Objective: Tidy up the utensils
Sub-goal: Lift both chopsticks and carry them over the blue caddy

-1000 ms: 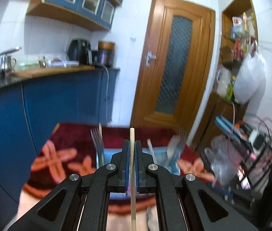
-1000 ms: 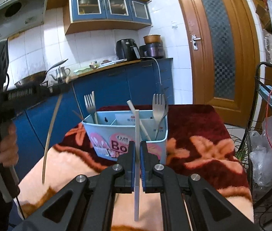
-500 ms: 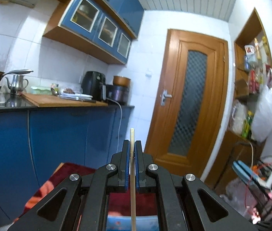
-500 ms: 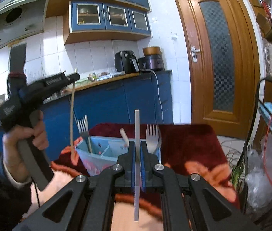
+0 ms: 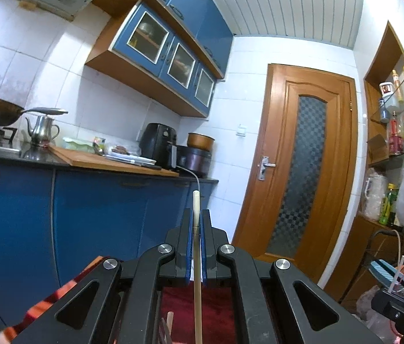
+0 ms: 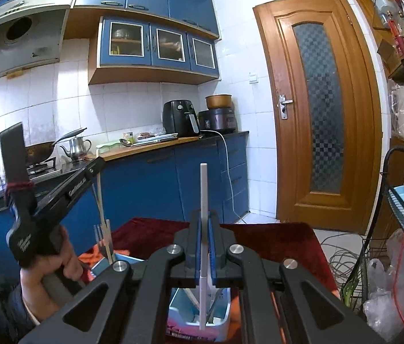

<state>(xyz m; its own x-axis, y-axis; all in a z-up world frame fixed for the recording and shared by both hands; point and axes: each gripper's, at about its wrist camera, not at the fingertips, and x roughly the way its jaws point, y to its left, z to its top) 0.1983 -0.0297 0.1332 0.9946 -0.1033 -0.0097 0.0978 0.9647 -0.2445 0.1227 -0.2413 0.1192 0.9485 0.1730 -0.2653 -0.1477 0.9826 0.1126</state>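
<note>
Left claw (image 5: 197,223), pointing level toward the blue kitchen cabinets (image 5: 93,209), is clamped on a wooden chopstick (image 5: 196,286) that stands upright between its blue pads (image 5: 189,243). Right claw (image 6: 204,229) is clamped on a white chopstick (image 6: 203,189), also upright, whose lower end hangs above the light-blue utensil holder (image 6: 222,325) at 6 o'clock. The holder sits on a red patterned cloth (image 6: 273,243) covering the tabletop. In the right wrist view, at 9 o'clock, the person's left hand (image 6: 47,275) grips the left claw's handle; the wooden chopstick slants down beside a fork (image 6: 100,240) at the holder's left end.
</note>
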